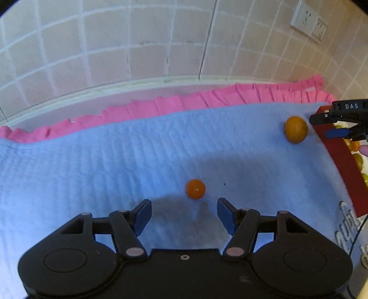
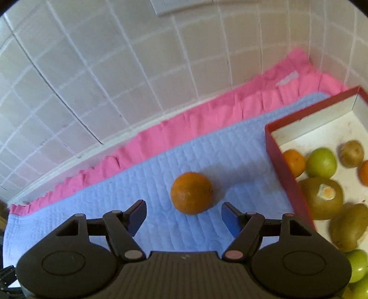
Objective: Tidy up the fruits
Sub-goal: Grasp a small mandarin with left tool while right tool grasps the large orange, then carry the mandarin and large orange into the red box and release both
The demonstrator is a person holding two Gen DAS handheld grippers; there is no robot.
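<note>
A small orange fruit [image 1: 195, 189] lies on the blue quilted mat [image 1: 92, 174], just ahead of my open left gripper [image 1: 184, 215], whose jaws are empty. A larger orange [image 2: 191, 193] rests on the mat in the right wrist view, slightly beyond my open right gripper [image 2: 184, 217], also empty. The same orange [image 1: 296, 129] shows far right in the left wrist view, beside the right gripper [image 1: 331, 127]. A red box [image 2: 286, 170] with a white inside holds oranges, green apples [image 2: 321, 162] and brownish fruits [image 2: 322, 197].
A pink ruffled cloth [image 2: 184, 124] lies under the mat along a white tiled wall [image 2: 92, 69]. Wall sockets [image 1: 309, 21] sit at the upper right. A cable [image 1: 355, 237] hangs at the right edge. Bare mat stretches to the left.
</note>
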